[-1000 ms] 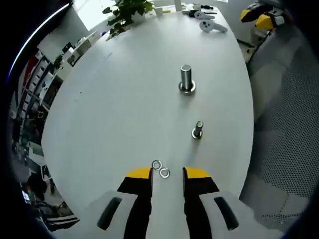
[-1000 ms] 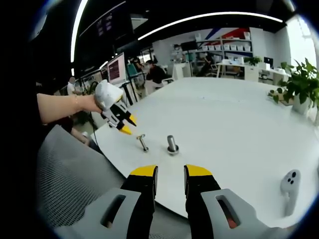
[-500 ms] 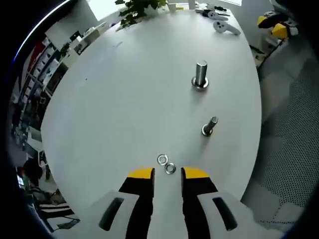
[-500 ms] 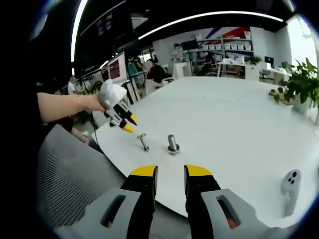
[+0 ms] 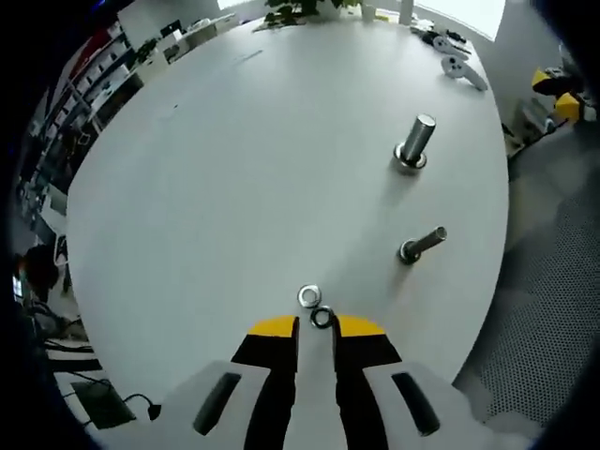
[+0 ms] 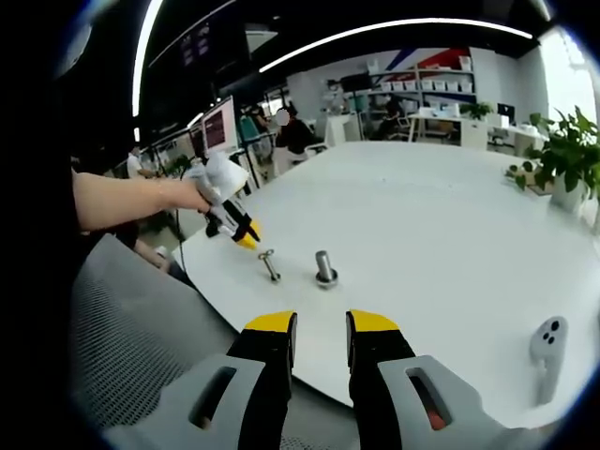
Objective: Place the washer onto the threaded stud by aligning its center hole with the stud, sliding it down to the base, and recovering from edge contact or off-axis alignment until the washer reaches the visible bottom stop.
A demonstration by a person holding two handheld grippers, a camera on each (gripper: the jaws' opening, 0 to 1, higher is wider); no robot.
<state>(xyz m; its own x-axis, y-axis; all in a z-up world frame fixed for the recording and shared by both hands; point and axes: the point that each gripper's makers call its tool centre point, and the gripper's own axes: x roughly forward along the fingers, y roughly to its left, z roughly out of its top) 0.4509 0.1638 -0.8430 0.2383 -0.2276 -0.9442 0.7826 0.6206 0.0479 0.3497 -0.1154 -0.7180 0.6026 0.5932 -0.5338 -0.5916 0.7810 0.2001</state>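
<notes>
Two small steel washers lie side by side near the table's edge. The farther washer is just ahead of my left gripper. The nearer washer sits between that gripper's yellow tips, whose jaws are open but narrowed around it. A thick threaded stud stands on its round base, with a thin stud closer in. From the right gripper view, the left gripper is tipped down onto the table beside the thin stud and thick stud. My right gripper hovers open and empty off the table edge.
The white oval table has white controllers at its far end, one controller showing near my right gripper. A potted plant stands at the far side. A grey mesh chair is beside the table edge.
My left gripper has moved forward and down onto the washers, and its jaws have narrowed around the nearer one. The right gripper has stayed still.
</notes>
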